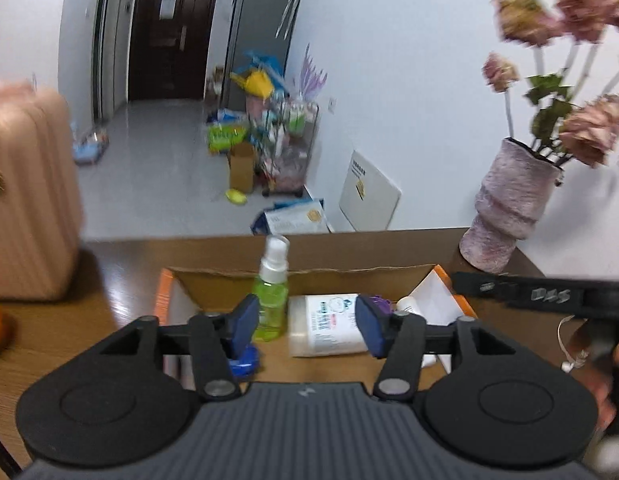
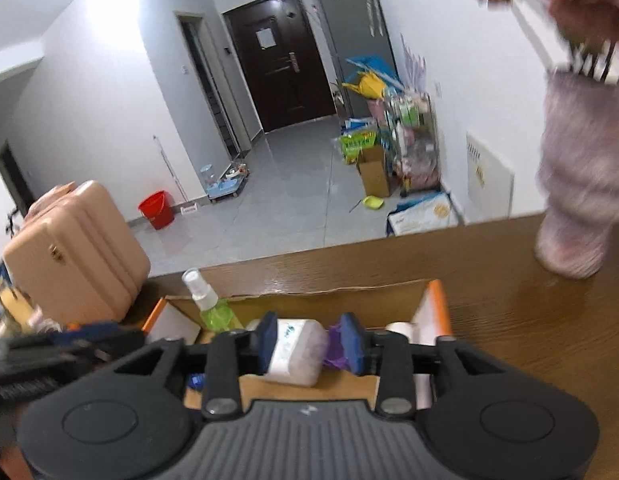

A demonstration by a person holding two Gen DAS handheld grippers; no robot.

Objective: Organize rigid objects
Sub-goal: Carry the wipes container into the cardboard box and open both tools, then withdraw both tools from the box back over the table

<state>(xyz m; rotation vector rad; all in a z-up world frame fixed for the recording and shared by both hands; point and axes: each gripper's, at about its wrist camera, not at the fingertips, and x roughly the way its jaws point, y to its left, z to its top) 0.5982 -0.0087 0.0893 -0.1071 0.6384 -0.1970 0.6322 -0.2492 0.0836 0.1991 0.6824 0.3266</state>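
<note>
Right tool [image 2: 311, 342] hangs parted over white bottle [image 2: 295, 356] in cardboard box [image 2: 389, 300].

The table [image 2: 509, 320] is brown wood-grain with a glossy finish that reflects light. On it sits a cardboard box [image 1: 309, 276], raw brown and matt, its upper edge torn rough, with orange-and-white printed flaps. Inside stands a spray bottle [image 1: 271, 292] of clear green plastic with a translucent white cap, beside a white plastic bottle [image 1: 329, 324] with a smooth printed label. The vase [image 1: 509, 208] looks rough and grainy, a matt mottled pink. The pink case [image 2: 77, 244] is smooth ribbed hard plastic with a soft sheen. The left gripper [image 1: 307, 326] has matt black plastic arms, metal pivot pins and blue pads. The floor tiles [image 2: 293, 184] are grey and shiny.
</note>
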